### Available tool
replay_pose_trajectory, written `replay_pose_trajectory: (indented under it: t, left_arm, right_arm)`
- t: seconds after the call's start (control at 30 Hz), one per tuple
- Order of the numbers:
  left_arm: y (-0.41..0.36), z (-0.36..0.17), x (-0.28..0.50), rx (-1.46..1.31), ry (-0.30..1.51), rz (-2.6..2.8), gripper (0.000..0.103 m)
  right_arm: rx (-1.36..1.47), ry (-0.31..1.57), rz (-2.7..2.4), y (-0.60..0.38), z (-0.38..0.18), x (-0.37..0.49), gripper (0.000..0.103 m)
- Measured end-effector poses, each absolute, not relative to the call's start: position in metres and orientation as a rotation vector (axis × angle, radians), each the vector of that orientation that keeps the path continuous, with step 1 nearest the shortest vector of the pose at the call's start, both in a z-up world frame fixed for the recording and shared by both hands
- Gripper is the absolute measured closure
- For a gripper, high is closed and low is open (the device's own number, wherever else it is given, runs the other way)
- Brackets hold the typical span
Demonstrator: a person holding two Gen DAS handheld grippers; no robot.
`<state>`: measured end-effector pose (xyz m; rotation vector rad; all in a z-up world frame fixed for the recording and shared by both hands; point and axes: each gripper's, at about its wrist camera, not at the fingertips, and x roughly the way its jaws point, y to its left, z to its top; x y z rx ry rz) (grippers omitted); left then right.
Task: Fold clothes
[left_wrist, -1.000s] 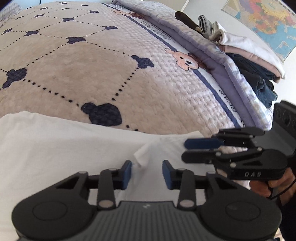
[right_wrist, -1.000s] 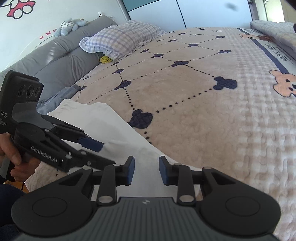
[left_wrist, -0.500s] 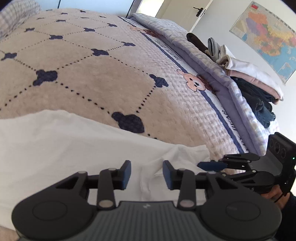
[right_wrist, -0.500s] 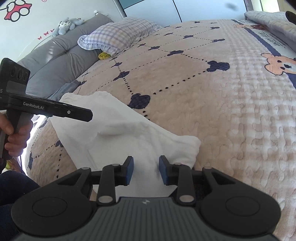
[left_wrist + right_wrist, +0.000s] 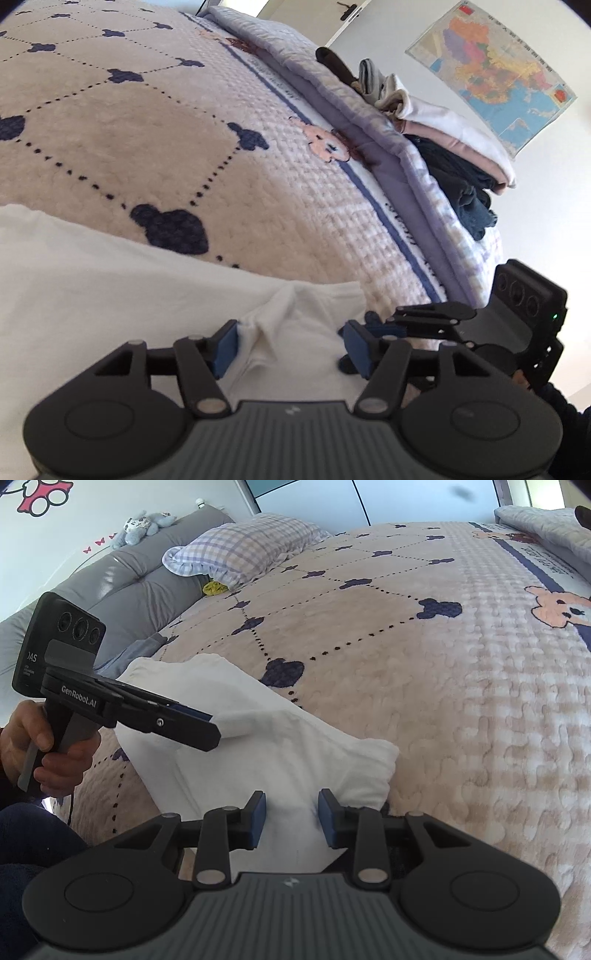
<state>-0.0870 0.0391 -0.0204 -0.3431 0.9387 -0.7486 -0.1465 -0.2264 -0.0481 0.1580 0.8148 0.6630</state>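
Broadly spread under everything: a beige bedspread [image 5: 424, 686] with dotted diamonds and navy clover shapes, a bear motif near its blue-striped edge. Beyond the right gripper's jaws, far ahead to the left, a grey padded headboard [image 5: 122, 590], a checked pillow [image 5: 243, 550] against it, a plush toy [image 5: 142, 520] on top. Beyond the left gripper's jaws, ahead to the right, a folded lilac quilt [image 5: 351, 110], a stack of folded clothes [image 5: 454, 147] on it, and a wall map [image 5: 495, 70] behind.

Closer in, lying on the bedspread: a white garment [image 5: 266, 746], rumpled, reaching back under both tools.

Left gripper [image 5: 291, 345]: jaws well apart and opening, a raised crease of the white garment (a small ridge) between the blue pads, pads not pressing on it. Seen from the right wrist, held in a hand [image 5: 40, 749] by its pistol grip, tips over the garment's left part.

Right gripper [image 5: 291, 818]: jaws partly open, white cloth lying between the pads with a gap on either side, nothing clamped. Just right of the left gripper's jaws in the left wrist view.
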Motion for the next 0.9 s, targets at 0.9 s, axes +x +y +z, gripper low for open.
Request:
replay_pose_trajectory:
  t: [0.9]
  left_arm:
    - [0.058,-0.036,-0.083,-0.498,0.916,-0.909,0.031]
  right_arm:
    - [0.08,0.818,0.758,-0.223,-0.033,-0.109,0.068]
